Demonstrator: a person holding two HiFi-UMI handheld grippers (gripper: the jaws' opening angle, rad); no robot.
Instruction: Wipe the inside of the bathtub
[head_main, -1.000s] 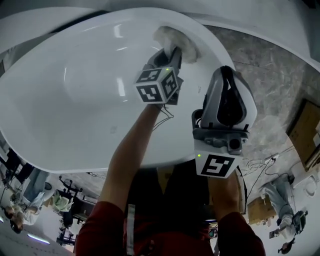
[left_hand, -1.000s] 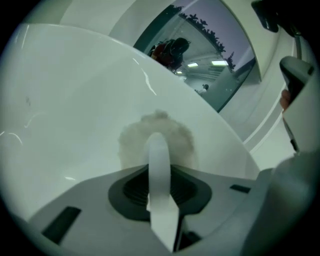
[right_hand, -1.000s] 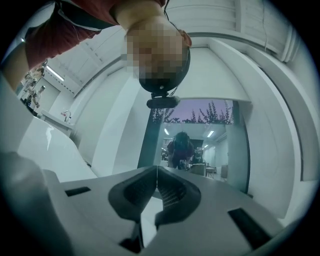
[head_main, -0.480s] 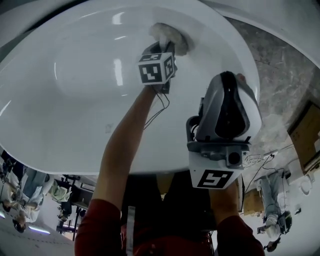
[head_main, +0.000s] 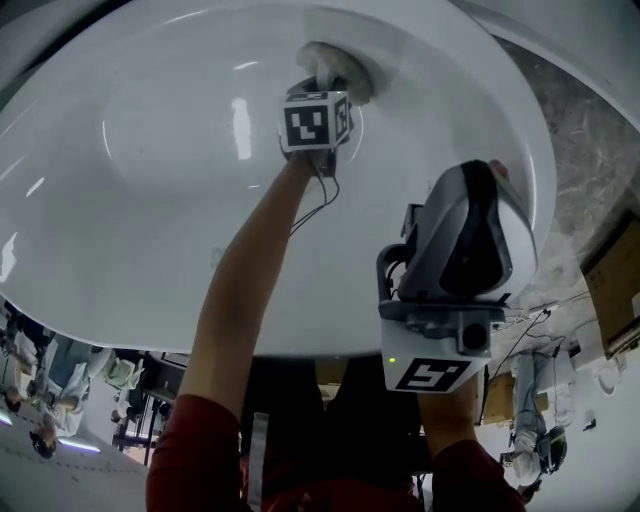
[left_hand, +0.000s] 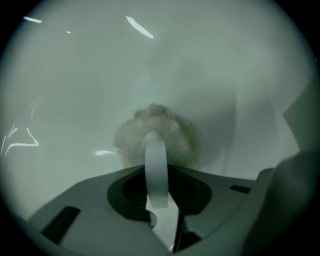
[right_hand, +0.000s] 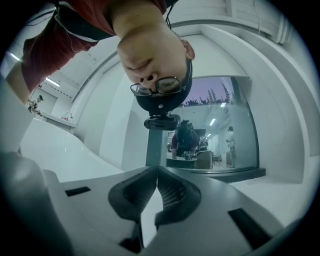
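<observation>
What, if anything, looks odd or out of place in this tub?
Nothing spilled or damaged shows. The tub looks clean, and the left gripper is shut on a fluffy cloth against its wall. Only oddity: the right gripper, shut and empty, points up, away from the tub.

Red sleeves (head_main: 195, 450); grey-white right hand-held gripper (right_hand: 156, 172); black-white marker cubes (head_main: 315, 122).

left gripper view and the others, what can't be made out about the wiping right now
Left gripper view: the fluffy pad covers the patch of bathtub wall it presses on, and the picture is hazy; clean or dirty cannot be told.
Head view: the marker cube hides the left gripper's jaws and most of the pad.
Right gripper view: the right gripper, shut and empty, faces away; no wiping shows.
</observation>
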